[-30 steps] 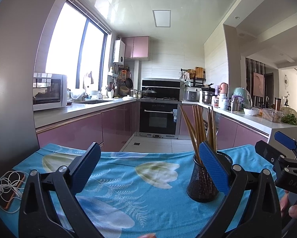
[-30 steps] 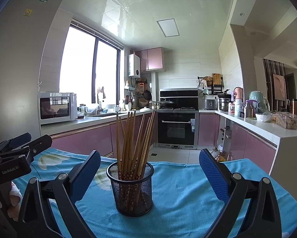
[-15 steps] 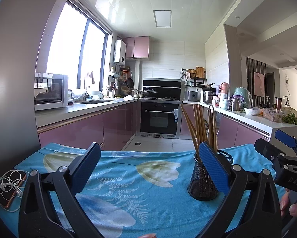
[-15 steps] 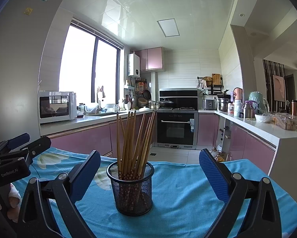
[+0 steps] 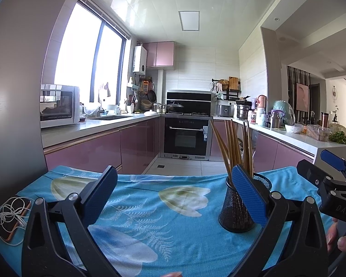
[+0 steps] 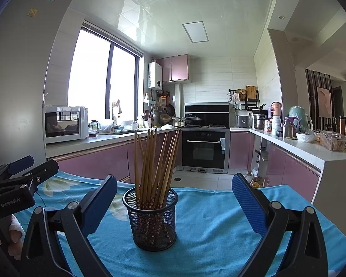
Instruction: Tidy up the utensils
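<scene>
Right wrist view, foreground: the right tool [image 6: 174,198] stands with its blue pads wide apart and nothing between them, held low over the worktop [image 6: 219,221], which is covered by a blue floral cloth. Just beyond the pads, left of centre, a black mesh cup [image 6: 152,219] stands upright on the cloth; a bundle of wooden chopsticks [image 6: 154,161] rises from it, fanning slightly outward. At the left edge the left tool appears side-on, gripped by a hand.

Left wrist view, foreground: the left tool [image 5: 174,194] is likewise spread wide and grips nothing. The cup [image 5: 236,210] lies partly behind its right pad [image 5: 248,194], the chopsticks [image 5: 233,147] showing above it. A phone [image 5: 12,219] with white earphone cord coiled on it rests at the cloth's left edge, well apart from the cup. The right tool [image 5: 329,175] enters at the right edge.

Background, both views: pink kitchen cabinets, a microwave [image 6: 65,124] on the left counter, and a built-in oven [image 6: 204,150] at the far wall.
</scene>
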The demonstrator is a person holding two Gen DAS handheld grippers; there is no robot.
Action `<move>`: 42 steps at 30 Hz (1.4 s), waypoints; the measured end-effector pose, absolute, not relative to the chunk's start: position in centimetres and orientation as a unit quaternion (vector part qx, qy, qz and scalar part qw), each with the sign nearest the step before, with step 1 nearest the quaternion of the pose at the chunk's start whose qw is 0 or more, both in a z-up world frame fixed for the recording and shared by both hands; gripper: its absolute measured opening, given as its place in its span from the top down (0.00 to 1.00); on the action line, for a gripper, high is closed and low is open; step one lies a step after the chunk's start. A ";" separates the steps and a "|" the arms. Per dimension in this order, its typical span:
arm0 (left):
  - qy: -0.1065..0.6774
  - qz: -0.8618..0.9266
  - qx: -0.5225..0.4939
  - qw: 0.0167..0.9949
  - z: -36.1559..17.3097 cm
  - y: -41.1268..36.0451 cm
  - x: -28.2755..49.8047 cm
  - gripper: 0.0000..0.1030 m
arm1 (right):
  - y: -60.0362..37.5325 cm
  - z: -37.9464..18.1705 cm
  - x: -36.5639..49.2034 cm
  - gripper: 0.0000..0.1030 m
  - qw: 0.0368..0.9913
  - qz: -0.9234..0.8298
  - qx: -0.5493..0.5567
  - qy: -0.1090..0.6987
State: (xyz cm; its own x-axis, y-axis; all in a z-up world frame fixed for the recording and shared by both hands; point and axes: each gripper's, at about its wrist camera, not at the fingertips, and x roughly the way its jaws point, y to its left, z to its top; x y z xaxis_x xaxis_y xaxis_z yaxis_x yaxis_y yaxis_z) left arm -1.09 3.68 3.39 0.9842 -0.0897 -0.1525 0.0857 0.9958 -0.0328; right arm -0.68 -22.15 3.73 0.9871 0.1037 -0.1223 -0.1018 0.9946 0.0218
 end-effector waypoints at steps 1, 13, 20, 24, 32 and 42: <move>0.077 -0.044 -0.013 0.996 3.4 3.7 -1.1 0.05 | -22.2 3.7 -0.6 0.06 0.997 0.052 0.008 0.063; 0.077 -0.045 -0.014 0.996 3.3 3.6 -1.1 0.05 | -22.2 3.7 -0.7 0.06 0.997 0.050 0.007 0.062; 0.077 -0.045 -0.014 0.996 3.3 3.6 -1.2 0.05 | -22.2 3.7 -0.6 0.06 0.997 0.050 0.007 0.062; 0.078 -0.045 -0.014 0.996 3.3 3.6 -1.1 0.05 | -22.2 3.7 -0.6 0.06 0.997 0.050 0.007 0.062; 0.078 -0.045 -0.015 0.996 3.1 3.4 -1.1 0.05 | -22.3 3.6 -0.6 0.06 0.997 0.049 0.007 0.062; 0.079 -0.045 -0.015 0.996 3.0 3.4 -1.2 0.05 | -22.3 3.5 -0.3 0.06 0.997 0.048 0.008 0.066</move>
State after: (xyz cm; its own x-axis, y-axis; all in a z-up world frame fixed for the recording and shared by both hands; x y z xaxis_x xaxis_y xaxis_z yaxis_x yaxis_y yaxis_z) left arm -1.16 3.39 2.96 0.9835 -0.0918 -0.1556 0.0871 0.9955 -0.0368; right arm -0.31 -22.33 3.52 0.9867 0.0971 -0.1302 -0.0950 0.9952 0.0219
